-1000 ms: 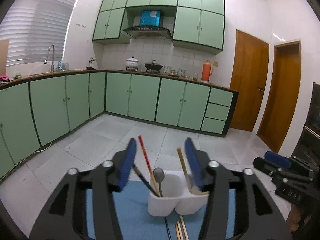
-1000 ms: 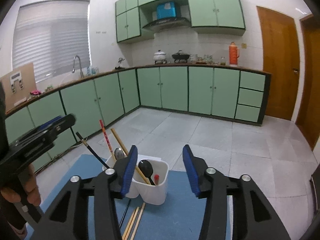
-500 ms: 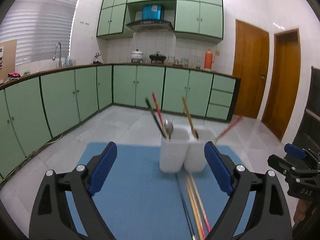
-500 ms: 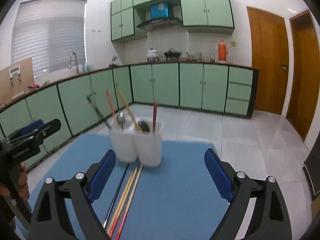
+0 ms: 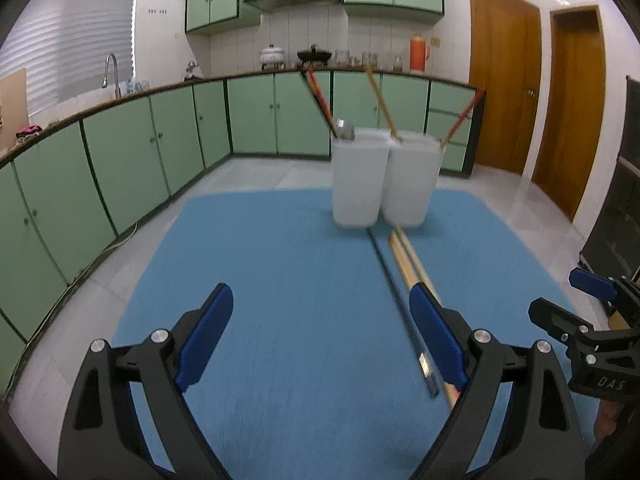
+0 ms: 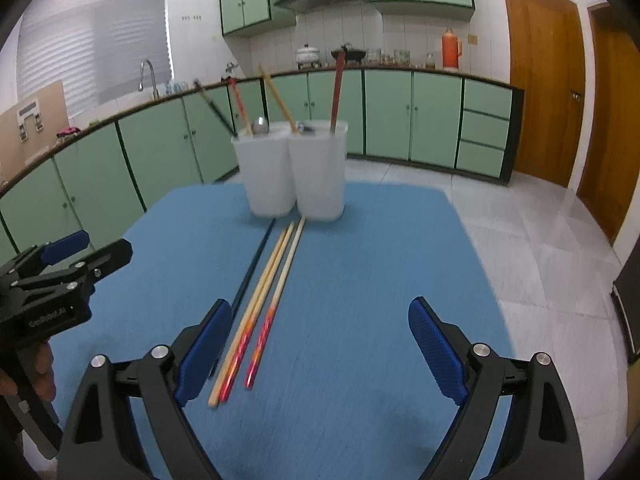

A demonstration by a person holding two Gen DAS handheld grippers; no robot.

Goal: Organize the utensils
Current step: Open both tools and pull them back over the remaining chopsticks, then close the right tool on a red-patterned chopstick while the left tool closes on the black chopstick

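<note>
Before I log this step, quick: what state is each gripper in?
Left gripper: open, holding nothing.
Right gripper: open, holding nothing.

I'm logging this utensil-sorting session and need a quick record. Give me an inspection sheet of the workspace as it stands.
Surface: blue mat on a table, mostly bare.
Job's things: two white holders side by side at the mat's far end, with chopsticks and spoons standing in them; loose chopsticks lying in a row on the mat in front of them, one black, the rest pale with red ends.
Clutter: nothing seen.
Grippers: left gripper and right gripper both have their jaws open, just widened, nothing between the pads.
Cables: one thin cable on the floor by the cabinets.
Surroundings: kitchen with green cabinets, tiled floor, wooden doors.
</note>
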